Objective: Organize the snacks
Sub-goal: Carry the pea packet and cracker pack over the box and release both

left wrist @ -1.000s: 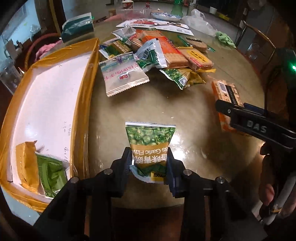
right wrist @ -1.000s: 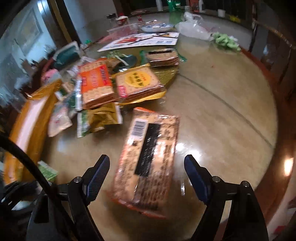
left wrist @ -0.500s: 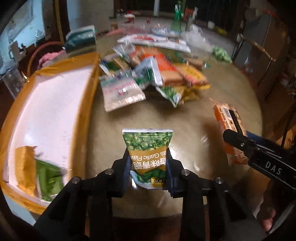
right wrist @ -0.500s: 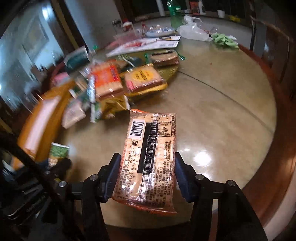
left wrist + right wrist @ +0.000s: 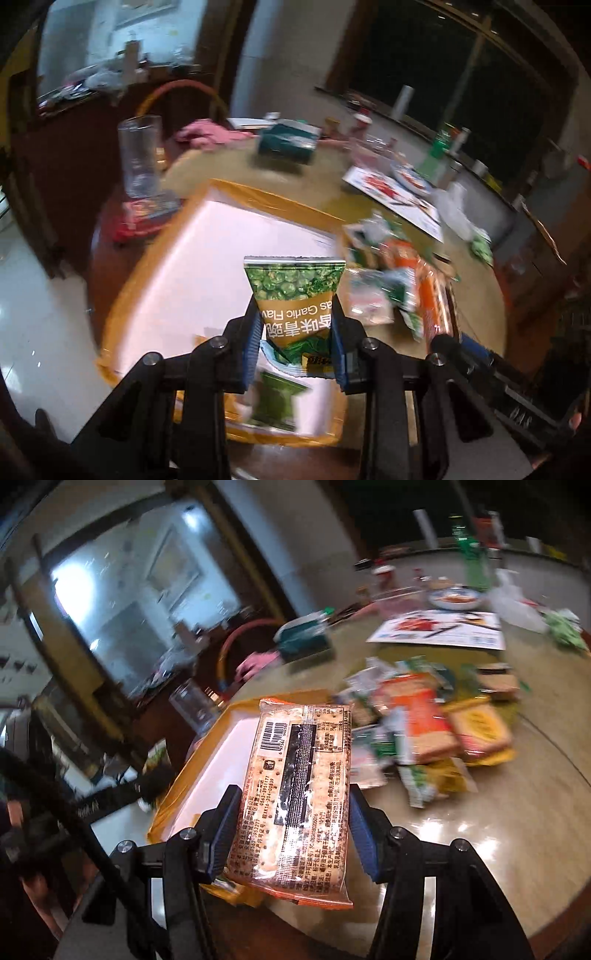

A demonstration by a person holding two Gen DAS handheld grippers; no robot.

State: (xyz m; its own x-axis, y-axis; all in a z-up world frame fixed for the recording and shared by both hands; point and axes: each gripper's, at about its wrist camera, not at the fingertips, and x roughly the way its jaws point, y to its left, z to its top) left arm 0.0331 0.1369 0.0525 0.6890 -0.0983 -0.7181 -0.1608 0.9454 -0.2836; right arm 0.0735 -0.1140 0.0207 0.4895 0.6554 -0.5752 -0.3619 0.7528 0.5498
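Observation:
My left gripper (image 5: 295, 325) is shut on a green garlic-pea packet (image 5: 295, 295), held in the air over the white tray with the gold rim (image 5: 207, 266). A second green packet (image 5: 277, 400) lies in the tray near its front edge. My right gripper (image 5: 291, 805) is shut on an orange cracker pack (image 5: 299, 797), lifted off the table beside the same tray (image 5: 221, 753). A pile of loose snack packets (image 5: 424, 731) lies on the round table to the right of the tray.
A clear glass (image 5: 139, 155) stands left of the tray at the table's edge. A teal tissue pack (image 5: 286, 142), printed sheets (image 5: 439, 627), a plate, bottles and a plastic bag are at the back. A chair back (image 5: 251, 635) with pink cloth stands behind the table.
The right gripper closed on the cracker pack and lifted it off the table. The left gripper rose and swung left with the pea packet, from above the table to above the tray.

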